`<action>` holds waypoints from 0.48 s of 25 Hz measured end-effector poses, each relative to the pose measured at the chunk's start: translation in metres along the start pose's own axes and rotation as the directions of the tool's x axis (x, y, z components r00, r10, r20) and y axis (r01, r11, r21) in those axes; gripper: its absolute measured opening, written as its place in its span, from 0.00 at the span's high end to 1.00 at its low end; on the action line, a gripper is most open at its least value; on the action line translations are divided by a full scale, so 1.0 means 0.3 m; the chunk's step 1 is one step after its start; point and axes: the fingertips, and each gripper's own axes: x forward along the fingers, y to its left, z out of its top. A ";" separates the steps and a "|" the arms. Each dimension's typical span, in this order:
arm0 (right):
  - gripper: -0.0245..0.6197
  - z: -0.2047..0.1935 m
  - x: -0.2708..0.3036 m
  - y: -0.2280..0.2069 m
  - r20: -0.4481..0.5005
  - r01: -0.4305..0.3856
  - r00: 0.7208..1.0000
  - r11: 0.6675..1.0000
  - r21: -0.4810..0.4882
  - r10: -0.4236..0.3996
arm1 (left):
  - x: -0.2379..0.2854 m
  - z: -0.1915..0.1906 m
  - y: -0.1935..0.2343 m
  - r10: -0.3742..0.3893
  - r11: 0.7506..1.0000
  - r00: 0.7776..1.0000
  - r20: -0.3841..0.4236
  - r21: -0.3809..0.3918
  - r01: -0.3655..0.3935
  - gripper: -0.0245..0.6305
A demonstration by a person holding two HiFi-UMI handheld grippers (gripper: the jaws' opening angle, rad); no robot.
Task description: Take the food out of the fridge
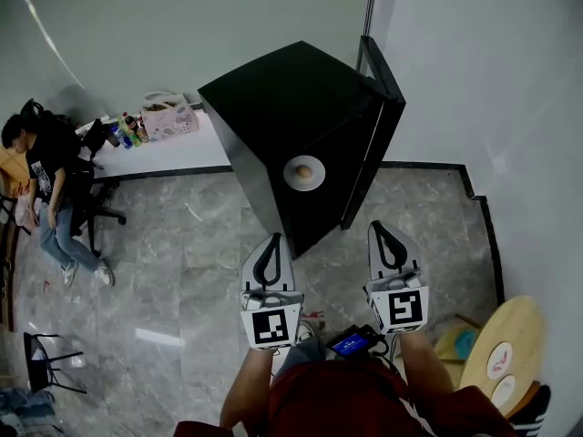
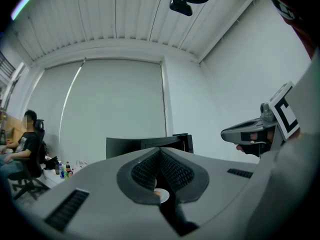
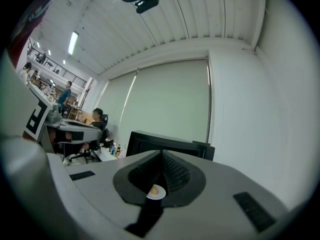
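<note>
**Black mini fridge** (image 1: 291, 107): stands directly ahead of both grippers, with its door (image 1: 381, 78) swung open on the far right side. The interior is dark, so shelves and any further contents cannot be made out. The fridge's near lower corner falls between the two grippers in the head view.

**Grey marble floor** (image 1: 182, 262): extends to the left of the left gripper. A pale wall (image 1: 492, 80) runs along the right of the right gripper. A round wooden table (image 1: 515, 340), cut off by the frame, stands behind and to the right of that gripper.

**Seated person** (image 1: 46, 176): well off to the left, beside a low white ledge (image 1: 164, 148) carrying bottles (image 1: 127, 133) and a bag (image 1: 168, 116).

**Left gripper** (image 1: 276, 238): points forward at the fridge. Its jaws are brought together at the tips, with nothing between them. **Right gripper** (image 1: 377, 227): held parallel beside it, its jaws likewise together and empty. Both forearms are cut off at the lower edge, and the hands are hidden under the marker cubes.

**White plate** (image 1: 303, 172): shows in the fridge's open front, ahead of and between the two grippers and well apart from both. What it rests on is not discernible. In each gripper view only part of it appears, through the gap behind the closed tips. It bears one small tan piece of food (image 1: 304, 169), too small to identify.
</note>
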 end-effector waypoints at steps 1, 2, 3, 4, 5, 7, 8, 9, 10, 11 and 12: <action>0.92 0.000 0.006 0.004 -0.002 0.005 1.000 1.000 0.001 -0.005 | 0.007 -0.002 0.007 -0.007 1.000 1.000 -0.002 0.000 0.007 0.94; 0.92 -0.001 0.011 0.008 -0.004 0.009 1.000 1.000 0.002 -0.009 | 0.015 -0.005 0.013 -0.013 1.000 1.000 -0.005 0.001 0.013 0.94; 0.92 -0.005 0.017 0.011 -0.008 0.011 1.000 1.000 0.001 -0.011 | 0.025 -0.009 0.018 -0.018 1.000 1.000 -0.007 0.002 0.018 0.94; 0.92 -0.012 0.021 0.012 -0.014 0.012 1.000 1.000 0.001 -0.012 | 0.033 -0.013 0.021 -0.020 1.000 1.000 -0.008 0.001 0.020 0.94; 0.92 -0.022 0.023 0.012 -0.022 0.012 1.000 1.000 0.001 -0.012 | 0.040 -0.019 0.022 -0.020 1.000 1.000 -0.010 -0.002 0.020 0.94; 0.92 -0.044 0.026 0.004 -0.036 0.013 0.999 1.000 0.006 -0.013 | 0.051 -0.031 0.018 -0.020 1.000 1.000 -0.016 -0.004 0.020 0.94; 0.92 -0.053 0.030 -0.002 -0.040 0.013 0.999 1.000 0.010 -0.013 | 0.058 -0.036 0.016 -0.020 1.000 1.000 -0.018 -0.002 0.020 0.94; 0.92 -0.058 0.036 -0.007 -0.042 0.013 0.999 1.000 0.012 -0.012 | 0.066 -0.039 0.015 -0.018 1.000 1.000 -0.018 -0.001 0.018 0.94; 0.92 -0.061 0.041 -0.011 -0.042 0.010 0.999 1.000 0.013 -0.010 | 0.071 -0.041 0.014 -0.015 1.000 1.000 -0.017 -0.002 0.015 0.94; 0.92 -0.062 0.044 -0.014 -0.042 0.007 0.999 1.000 0.013 -0.007 | 0.074 -0.043 0.012 -0.012 1.000 1.000 -0.018 -0.006 0.011 0.94; 0.92 -0.065 0.046 -0.016 -0.042 0.003 0.999 1.000 0.014 -0.003 | 0.074 -0.047 0.009 -0.008 1.000 1.000 -0.022 -0.008 0.007 0.94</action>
